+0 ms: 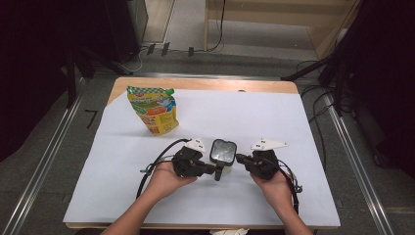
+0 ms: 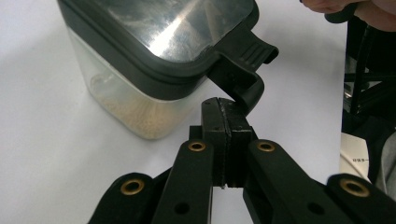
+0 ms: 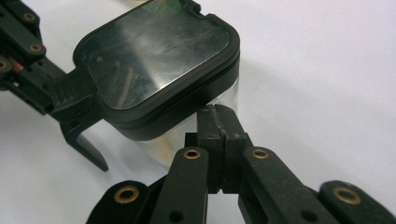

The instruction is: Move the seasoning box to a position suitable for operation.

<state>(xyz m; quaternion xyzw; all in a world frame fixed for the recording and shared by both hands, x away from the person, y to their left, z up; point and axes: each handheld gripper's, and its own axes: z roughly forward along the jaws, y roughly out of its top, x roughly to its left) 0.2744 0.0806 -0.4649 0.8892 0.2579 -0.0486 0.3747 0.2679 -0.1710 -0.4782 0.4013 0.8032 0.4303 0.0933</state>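
Container: clear, dark-lidded, upright on surface between both tools | Left tool: jaws closed, empty, tips just under lid latch | Right tool: jaws closed, empty, against opposite wall | Left nearer latch.

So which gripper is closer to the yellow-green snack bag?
Left. The left gripper sits below-right of the yellow-green snack bag; the right gripper lies farther right, past the clear container.
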